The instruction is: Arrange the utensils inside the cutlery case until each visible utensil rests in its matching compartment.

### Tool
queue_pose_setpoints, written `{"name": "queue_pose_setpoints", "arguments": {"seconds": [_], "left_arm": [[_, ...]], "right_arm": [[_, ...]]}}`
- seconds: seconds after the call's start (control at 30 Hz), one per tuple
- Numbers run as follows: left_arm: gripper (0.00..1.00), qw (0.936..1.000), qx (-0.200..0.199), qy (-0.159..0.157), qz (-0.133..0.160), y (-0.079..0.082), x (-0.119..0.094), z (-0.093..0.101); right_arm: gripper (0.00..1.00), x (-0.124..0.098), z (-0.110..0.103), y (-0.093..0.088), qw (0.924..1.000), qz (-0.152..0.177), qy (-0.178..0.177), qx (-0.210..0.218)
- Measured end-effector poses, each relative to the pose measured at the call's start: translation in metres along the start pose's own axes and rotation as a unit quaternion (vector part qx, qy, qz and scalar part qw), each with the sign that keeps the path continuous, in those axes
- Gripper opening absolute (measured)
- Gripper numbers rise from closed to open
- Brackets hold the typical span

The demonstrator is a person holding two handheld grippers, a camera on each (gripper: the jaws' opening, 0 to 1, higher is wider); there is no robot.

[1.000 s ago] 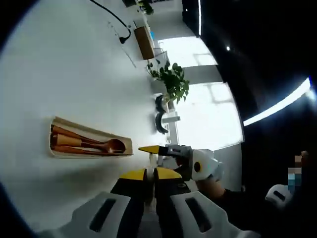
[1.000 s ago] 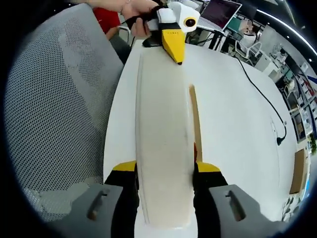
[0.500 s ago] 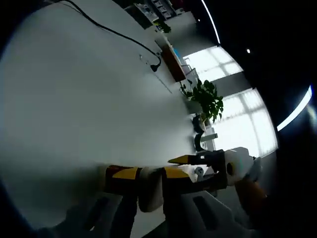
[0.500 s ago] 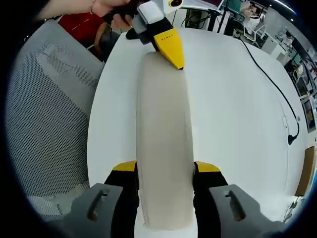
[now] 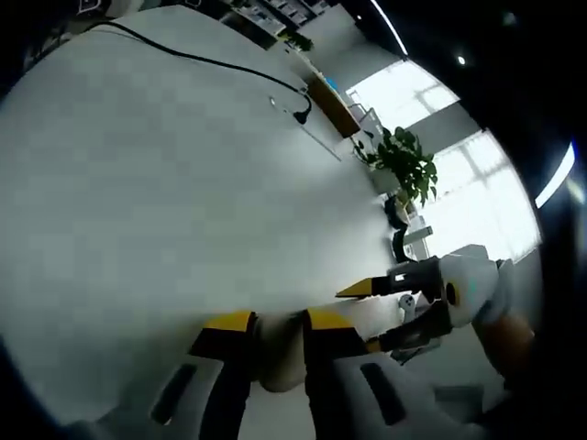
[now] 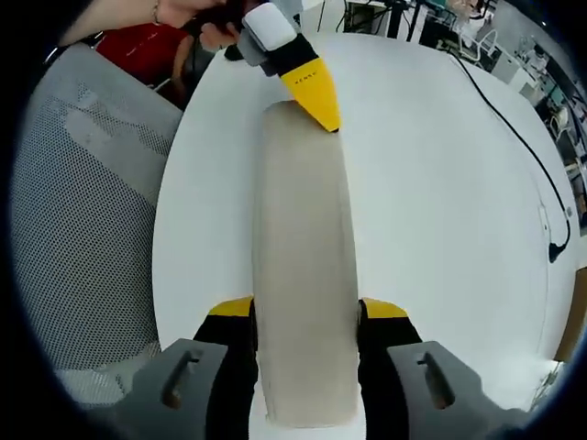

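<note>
A long cream cutlery case (image 6: 303,266) lies lengthwise over the white table (image 6: 431,183), closed side up, so no utensil shows. My right gripper (image 6: 305,312) is shut on its near end, a jaw on each long side. At the far end my left gripper (image 6: 312,92) pinches the case with its yellow tips. In the left gripper view, the left gripper (image 5: 280,321) holds the cream end of the case (image 5: 280,357) between its jaws, and the right gripper (image 5: 385,286) reaches in from the right.
A black cable (image 5: 211,62) runs across the far part of the table (image 5: 183,183) to a plug. A grey mesh chair (image 6: 83,211) stands along the table's left edge. A person's hand (image 6: 183,11) holds the left gripper. A potted plant (image 5: 408,165) stands beyond the table.
The wooden tray with utensils has gone out of the left gripper view, and the left gripper has shut on the case's end. The wooden strip beside the case is covered.
</note>
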State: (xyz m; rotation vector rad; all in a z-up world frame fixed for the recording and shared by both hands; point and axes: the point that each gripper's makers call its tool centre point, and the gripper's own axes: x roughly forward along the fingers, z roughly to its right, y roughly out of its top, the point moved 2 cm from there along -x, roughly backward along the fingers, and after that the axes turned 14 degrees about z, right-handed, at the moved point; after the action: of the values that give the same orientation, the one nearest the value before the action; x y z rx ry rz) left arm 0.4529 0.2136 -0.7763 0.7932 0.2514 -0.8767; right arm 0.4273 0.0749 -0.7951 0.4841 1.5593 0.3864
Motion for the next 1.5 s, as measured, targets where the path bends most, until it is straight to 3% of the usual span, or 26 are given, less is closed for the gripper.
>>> {"name": "queue_pose_setpoints", "arguments": {"seconds": [0.17,0.4,0.57,0.93,1.23,1.5], "left_arm": [[0.2,0.9997,0.013,-0.005,0.022,0.009,0.0,0.001],[0.21,0.997,-0.034,-0.005,0.069,0.019,-0.007,-0.006],[0.21,0.997,-0.05,-0.001,0.059,0.005,-0.011,-0.009],[0.18,0.9982,-0.032,0.018,0.047,0.001,-0.01,-0.015],[0.19,0.9993,-0.002,0.031,0.019,-0.01,-0.007,-0.022],[0.2,0.9992,0.013,0.034,0.018,-0.011,-0.004,-0.02]], "right_arm": [[0.41,0.002,0.0,0.001,0.9996,0.009,-0.004,0.026],[0.41,0.007,-0.002,0.001,0.9985,0.014,-0.006,0.053],[0.41,0.01,-0.006,0.0,0.999,0.006,0.0,0.043],[0.41,0.012,-0.002,-0.004,0.9998,-0.013,-0.001,0.018],[0.41,0.012,-0.003,-0.005,0.9994,-0.016,0.0,0.031],[0.41,0.011,-0.006,-0.005,0.998,-0.026,-0.01,0.056]]}}
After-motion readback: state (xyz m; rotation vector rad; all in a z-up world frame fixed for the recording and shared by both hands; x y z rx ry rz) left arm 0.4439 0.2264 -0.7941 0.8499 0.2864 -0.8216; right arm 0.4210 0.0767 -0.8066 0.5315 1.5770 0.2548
